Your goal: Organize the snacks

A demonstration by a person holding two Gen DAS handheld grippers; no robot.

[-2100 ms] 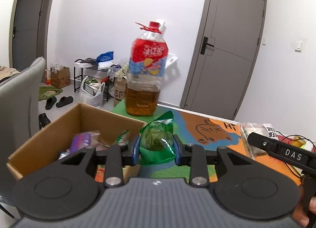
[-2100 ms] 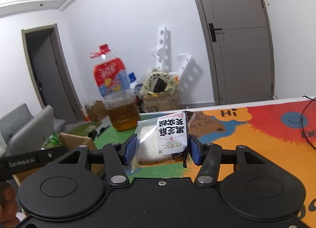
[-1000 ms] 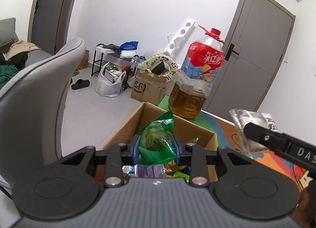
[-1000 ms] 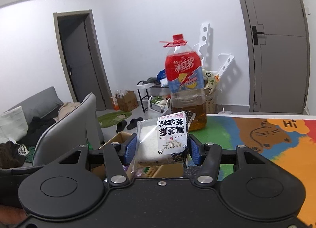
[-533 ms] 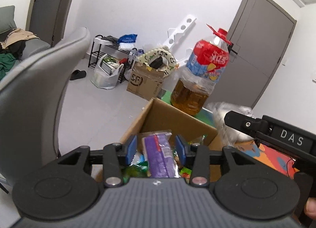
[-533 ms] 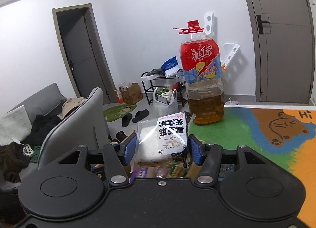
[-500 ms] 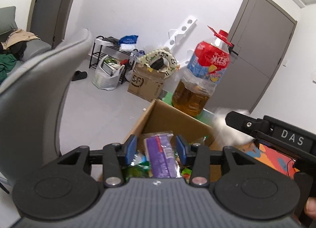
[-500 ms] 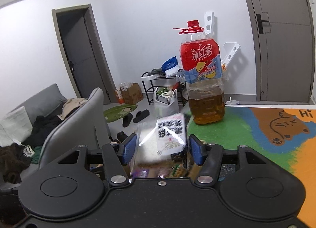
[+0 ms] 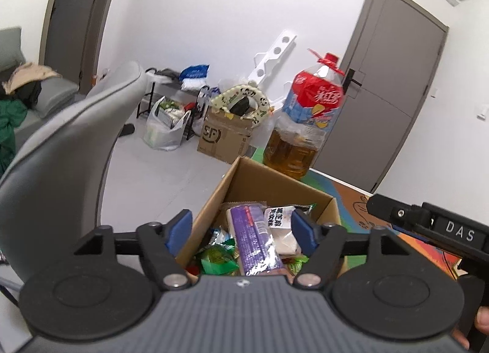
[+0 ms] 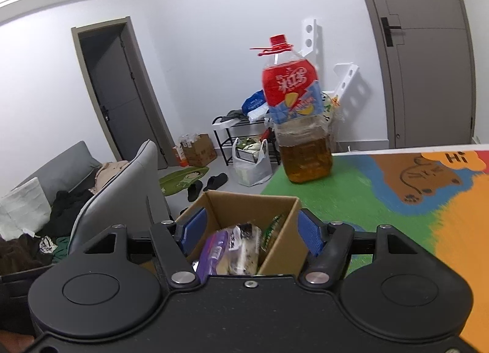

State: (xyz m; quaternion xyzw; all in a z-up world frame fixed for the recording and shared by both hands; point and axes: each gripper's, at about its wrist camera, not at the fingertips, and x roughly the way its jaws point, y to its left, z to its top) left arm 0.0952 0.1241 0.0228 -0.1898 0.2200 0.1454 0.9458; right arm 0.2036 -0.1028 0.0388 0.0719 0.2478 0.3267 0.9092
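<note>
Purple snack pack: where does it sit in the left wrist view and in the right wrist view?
Left wrist: purple snack pack lies in the cardboard box, low centre, framed by the open gripper.
Right wrist: same pack at the box's left side, low centre-left.
Shared landmark: the red-capped bottle behind the box.

The gripper body hides the cardboard box's point(image 9: 276, 183) near part.
</note>
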